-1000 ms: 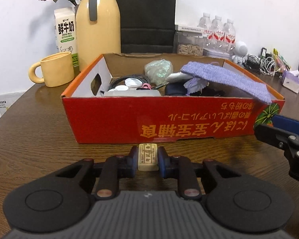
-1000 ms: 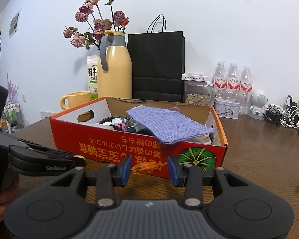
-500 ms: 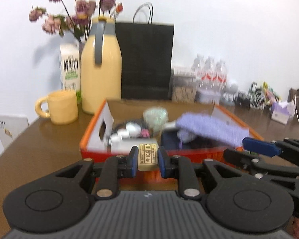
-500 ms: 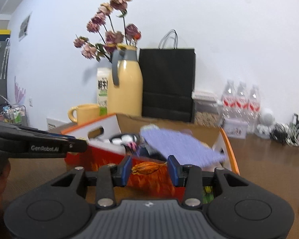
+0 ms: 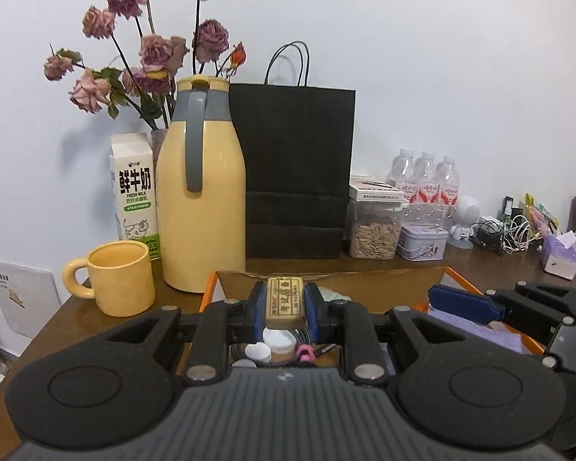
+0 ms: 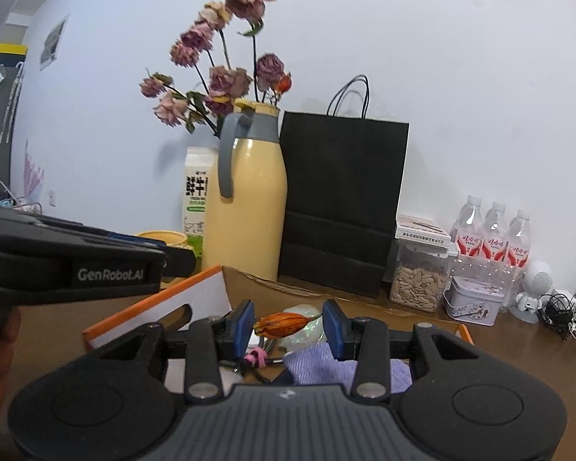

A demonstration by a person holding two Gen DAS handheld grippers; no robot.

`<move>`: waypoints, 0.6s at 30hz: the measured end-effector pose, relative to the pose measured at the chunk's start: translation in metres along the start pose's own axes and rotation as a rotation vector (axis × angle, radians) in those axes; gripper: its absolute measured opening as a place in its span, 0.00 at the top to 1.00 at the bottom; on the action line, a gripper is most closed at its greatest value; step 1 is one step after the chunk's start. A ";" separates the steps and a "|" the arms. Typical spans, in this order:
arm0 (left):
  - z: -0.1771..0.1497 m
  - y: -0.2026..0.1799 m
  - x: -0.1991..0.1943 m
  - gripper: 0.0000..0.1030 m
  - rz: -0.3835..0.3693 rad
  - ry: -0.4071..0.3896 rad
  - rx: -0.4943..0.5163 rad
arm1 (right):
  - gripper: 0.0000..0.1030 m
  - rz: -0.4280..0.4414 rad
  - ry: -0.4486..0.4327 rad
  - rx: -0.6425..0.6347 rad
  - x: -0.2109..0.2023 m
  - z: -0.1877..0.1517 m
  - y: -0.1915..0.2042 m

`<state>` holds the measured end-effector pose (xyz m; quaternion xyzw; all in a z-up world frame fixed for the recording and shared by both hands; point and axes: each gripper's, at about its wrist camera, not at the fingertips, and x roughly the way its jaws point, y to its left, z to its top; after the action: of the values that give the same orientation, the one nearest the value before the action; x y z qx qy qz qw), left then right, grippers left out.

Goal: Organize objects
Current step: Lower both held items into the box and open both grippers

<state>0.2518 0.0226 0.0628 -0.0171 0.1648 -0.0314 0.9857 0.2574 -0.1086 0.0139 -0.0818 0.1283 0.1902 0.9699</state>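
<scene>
Change: both tools rose from counter level to above the orange-red cardboard box [image 5: 451,282].
Left tool [image 5: 286,303]: pinching the small beige labelled block [image 5: 285,301].
Right tool [image 6: 288,326]: pinching the dried orange flower bud [image 6: 282,324] over the box.
Meaning: probably both go in next.
</scene>
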 end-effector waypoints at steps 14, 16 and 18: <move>-0.011 0.009 0.018 0.00 0.030 -0.047 0.004 | 0.00 -0.053 0.032 0.088 0.025 -0.016 -0.024; -0.009 0.009 0.017 0.00 0.036 -0.047 0.001 | 0.00 -0.049 0.034 0.092 0.021 -0.016 -0.027; -0.008 0.008 0.017 0.00 0.047 -0.049 0.001 | 0.00 -0.048 0.029 0.098 0.018 -0.015 -0.028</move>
<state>0.2654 0.0295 0.0495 -0.0136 0.1411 -0.0081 0.9899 0.2810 -0.1310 -0.0026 -0.0403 0.1497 0.1591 0.9750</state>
